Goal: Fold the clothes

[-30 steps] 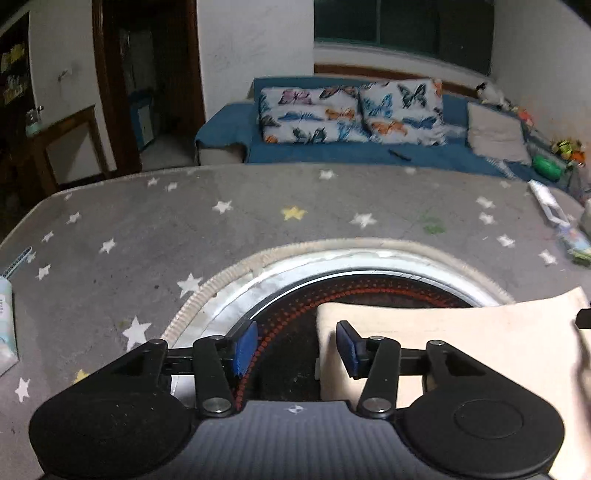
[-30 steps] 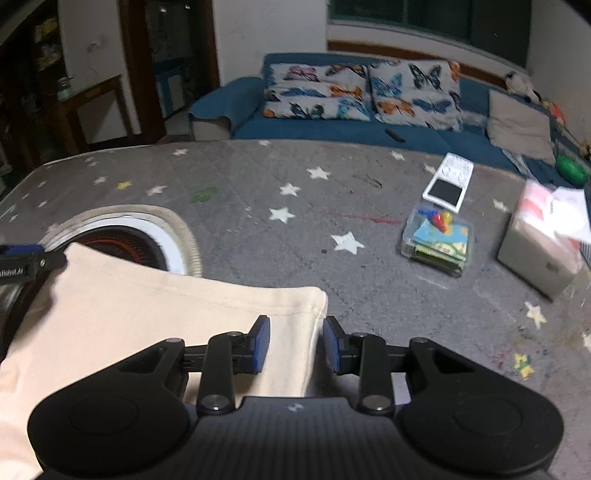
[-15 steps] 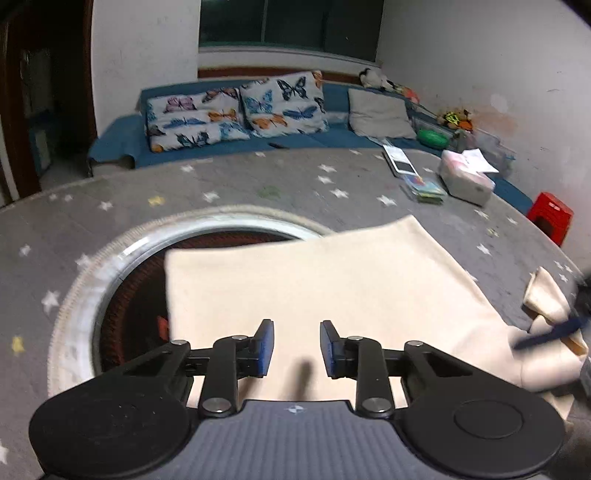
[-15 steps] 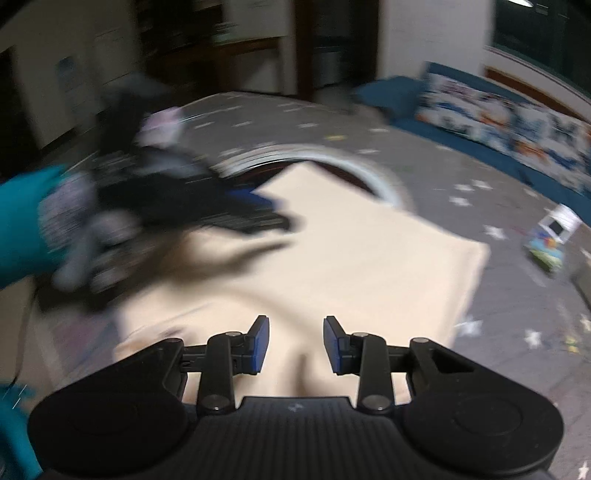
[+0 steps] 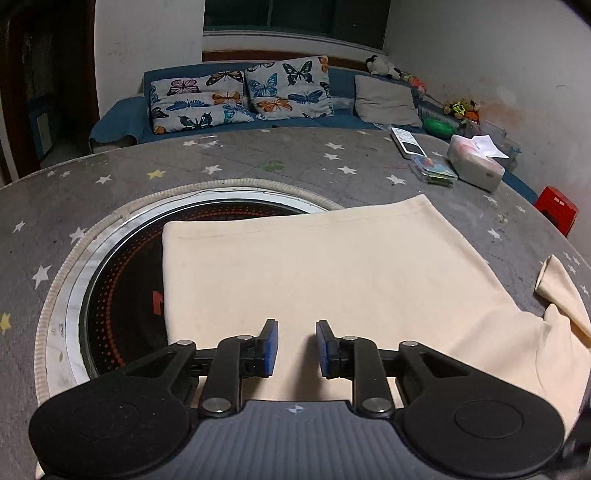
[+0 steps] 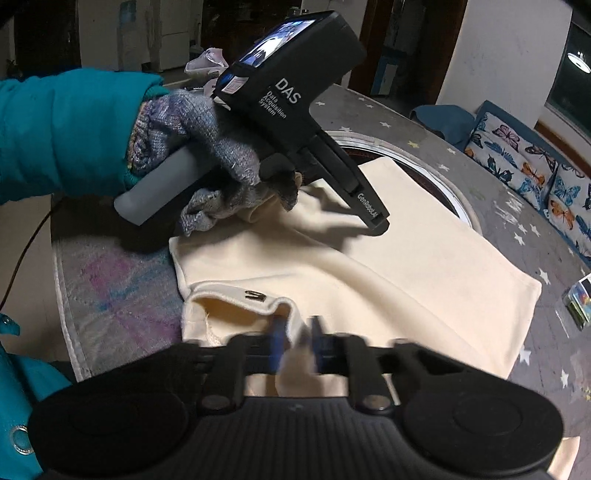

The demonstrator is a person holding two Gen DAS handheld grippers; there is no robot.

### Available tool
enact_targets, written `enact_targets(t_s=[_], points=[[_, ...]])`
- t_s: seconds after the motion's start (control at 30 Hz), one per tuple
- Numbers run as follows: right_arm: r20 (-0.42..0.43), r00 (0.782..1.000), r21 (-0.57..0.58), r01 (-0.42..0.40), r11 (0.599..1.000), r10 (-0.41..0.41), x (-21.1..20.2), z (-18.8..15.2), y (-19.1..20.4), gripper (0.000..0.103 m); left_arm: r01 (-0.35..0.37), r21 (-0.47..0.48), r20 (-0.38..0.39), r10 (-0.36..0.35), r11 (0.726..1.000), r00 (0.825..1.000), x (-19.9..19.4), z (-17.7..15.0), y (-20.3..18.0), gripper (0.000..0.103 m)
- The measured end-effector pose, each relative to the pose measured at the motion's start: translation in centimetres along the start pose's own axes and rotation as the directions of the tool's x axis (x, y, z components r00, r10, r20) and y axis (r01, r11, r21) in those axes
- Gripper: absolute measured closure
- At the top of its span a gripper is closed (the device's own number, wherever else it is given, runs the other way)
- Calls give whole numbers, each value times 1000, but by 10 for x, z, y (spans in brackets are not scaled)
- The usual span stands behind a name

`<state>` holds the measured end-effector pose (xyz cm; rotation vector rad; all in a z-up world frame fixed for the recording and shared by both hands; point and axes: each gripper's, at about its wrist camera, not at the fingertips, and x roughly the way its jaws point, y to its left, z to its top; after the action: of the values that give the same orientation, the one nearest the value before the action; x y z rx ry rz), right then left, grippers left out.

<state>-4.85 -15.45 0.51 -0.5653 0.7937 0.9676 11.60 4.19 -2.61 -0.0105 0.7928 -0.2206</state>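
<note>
Now left gripper (image 5: 295,347) open above cream garment (image 5: 314,273); right gripper (image 6: 295,341) blurred at near collar (image 6: 236,295), grip state unclear.

A blue sofa (image 5: 229,125) with butterfly pillows (image 5: 240,96) and a gray cushion (image 5: 386,100) sits by white walls (image 5: 147,33) under a dark window (image 5: 291,16), behind a gray starry table (image 5: 258,158).

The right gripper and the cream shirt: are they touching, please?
Cannot tell: in the right wrist view the right gripper is blurred over the shirt's collar.
</note>
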Motion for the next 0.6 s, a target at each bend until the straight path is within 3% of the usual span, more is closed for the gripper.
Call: enact_targets(t_s=[0.4,0.6], points=[[-35,997,-47,-65,997,63,-9,-21,24,99,-7,-4,13,7,1000,1000,0,-2,2,78],[23,999,107,-30,994,28,-36,-27,-6,96,38,20,46,-38,999,998,-22,-9,-12,78]])
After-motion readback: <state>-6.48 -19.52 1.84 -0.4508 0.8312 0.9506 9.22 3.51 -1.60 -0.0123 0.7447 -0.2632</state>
